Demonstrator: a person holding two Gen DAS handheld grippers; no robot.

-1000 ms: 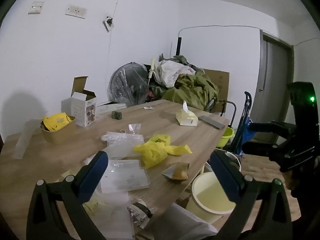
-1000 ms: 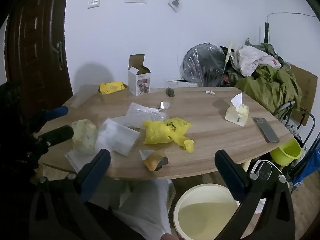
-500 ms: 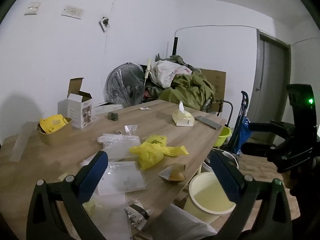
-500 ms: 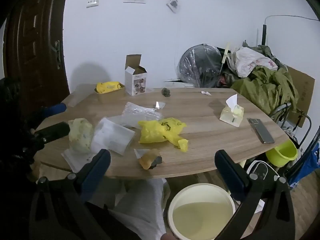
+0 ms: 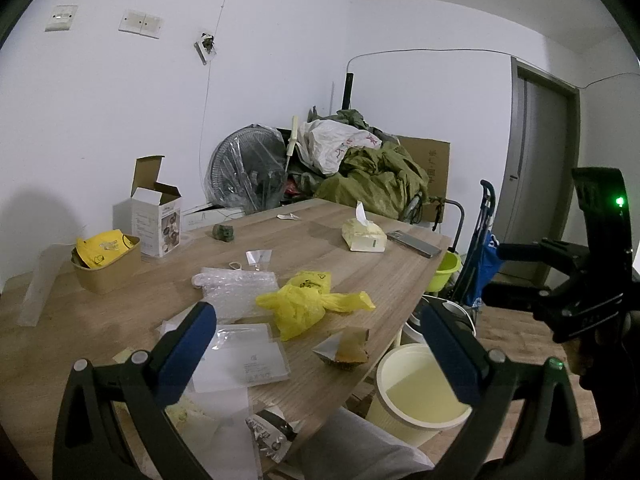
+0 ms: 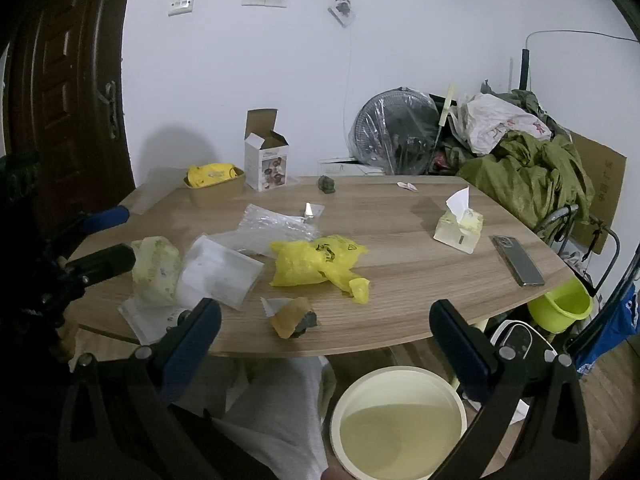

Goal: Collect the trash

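Trash lies on the wooden table (image 6: 400, 248): a crumpled yellow plastic bag (image 6: 316, 260) (image 5: 304, 304), an orange-brown wrapper (image 6: 292, 318) (image 5: 346, 350) near the front edge, clear plastic sleeves (image 6: 220, 274) (image 5: 244, 354), bubble wrap (image 5: 236, 288) and a pale yellow pack (image 6: 154, 272). A cream bin (image 6: 398, 420) (image 5: 420, 392) stands on the floor below the table edge. My left gripper (image 5: 316, 356) is open and empty above the sleeves. My right gripper (image 6: 326, 356) is open and empty, in front of the table edge above the bin.
A tissue box (image 6: 460, 228), a phone (image 6: 518, 260), an open white carton (image 6: 266, 164) and a brown tray with yellow packets (image 6: 214, 180) stand on the table. A green bucket (image 6: 560, 304), a wrapped fan (image 6: 392, 132) and piled clothes (image 6: 528, 176) crowd the right.
Both grippers have shifted slightly; the table contents drift a little in each view. Both stay open and empty. Nothing on the table has moved.
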